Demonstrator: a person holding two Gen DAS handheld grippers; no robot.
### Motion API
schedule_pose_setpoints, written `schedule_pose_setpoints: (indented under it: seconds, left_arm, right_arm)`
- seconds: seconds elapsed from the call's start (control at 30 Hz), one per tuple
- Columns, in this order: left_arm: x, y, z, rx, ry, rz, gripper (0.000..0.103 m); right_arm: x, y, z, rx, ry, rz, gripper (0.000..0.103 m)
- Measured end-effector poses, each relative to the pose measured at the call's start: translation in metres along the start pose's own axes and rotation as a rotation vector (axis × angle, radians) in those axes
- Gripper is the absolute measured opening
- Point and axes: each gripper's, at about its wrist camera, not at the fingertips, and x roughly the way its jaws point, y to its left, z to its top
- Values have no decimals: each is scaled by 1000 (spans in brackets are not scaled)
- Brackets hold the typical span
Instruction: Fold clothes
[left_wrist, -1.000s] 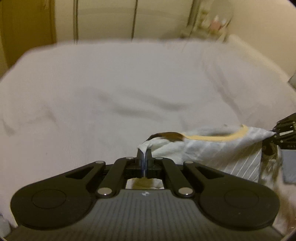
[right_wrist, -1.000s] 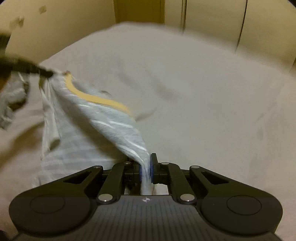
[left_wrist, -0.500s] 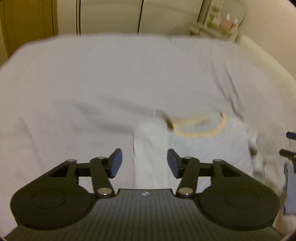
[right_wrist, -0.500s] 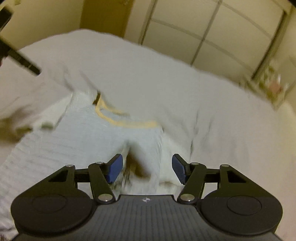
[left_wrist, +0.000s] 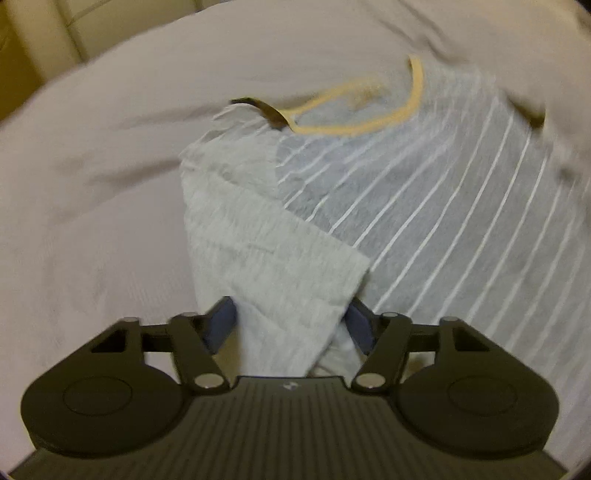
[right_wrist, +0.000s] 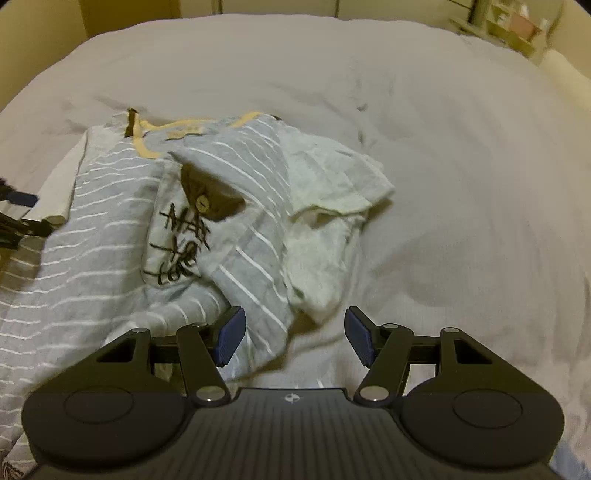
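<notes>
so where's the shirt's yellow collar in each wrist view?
Left wrist: yellow collar upper centre-right, above the open left gripper.
Right wrist: yellow collar upper left, partly under a folded-over flap.
Shared landmark: the dark brown tab at the collar's end.

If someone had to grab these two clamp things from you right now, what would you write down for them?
Left gripper: open, holding nothing; the shirt's left sleeve lies between its fingers.
Right gripper: open, holding nothing; the shirt's right side lies bunched just ahead of it.
Shirt: grey striped, yellow collar, lying on the bed, collar at the far end. The left sleeve lies folded in over the body. The right side is flopped over the chest pocket and its sleeve is crumpled.
Done: shirt laid down, collar away.
Left: smooth the right side, fold both sides in neatly, then fold the body up.
</notes>
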Motion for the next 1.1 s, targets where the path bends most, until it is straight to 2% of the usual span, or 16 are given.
schedule_pose_setpoints:
  seconds: [0.03,0.07,0.17,0.27,0.33,0.37,0.47,0.7,0.83,0.87,0.9,0.93,0.97,1.0,1.03,1.1]
  left_arm:
    - [-5,7,1,-28,-15,4,22]
    - [-10,15,1,-55,-29,7,4]
    - [-34,77,-12,-309,-81,52,3]
    - [-41,148,-36,-528,-50,141,2]
    - [-41,180,-49,-628,-22,161,5]
    - [-40,184,-53,-654,-20,150,8]
    - [-38,190,-63,-715,-19,102,35]
    - [-3,148,-65,-654,20,5,49]
    - [14,140,-60,-659,24,-5,44]
    - [17,139,-55,-651,27,-4,30]
    - [19,138,-51,-642,29,-3,11]
    - [20,136,-47,-628,29,3,4]
    - [19,135,-44,-611,29,9,2]
    - [16,135,-42,-598,18,22,2]
    - [12,137,-40,-585,3,37,2]
    - [0,144,-37,-582,-34,64,2]
  right_arm:
    - [0,1,3,-6,-2,7,62]
    - [0,2,7,-9,-6,11,62]
    - [6,0,16,6,-14,16,62]
    - [17,-3,24,33,-17,19,64]
    - [24,-8,29,58,-20,22,67]
    - [26,-10,31,74,-23,23,67]
    - [34,-20,35,119,-28,9,68]
    - [60,-53,55,249,-78,-27,68]
    - [84,-79,60,423,-91,5,68]
    - [83,-81,62,420,-91,-6,65]
    - [82,-82,64,409,-91,-20,56]
    - [81,-84,66,399,-91,-34,47]
    - [79,-85,68,389,-91,-48,25]
    - [78,-86,69,378,-91,-62,12]
    - [76,-87,71,368,-92,-76,4]
    - [73,-90,75,347,-92,-104,1]
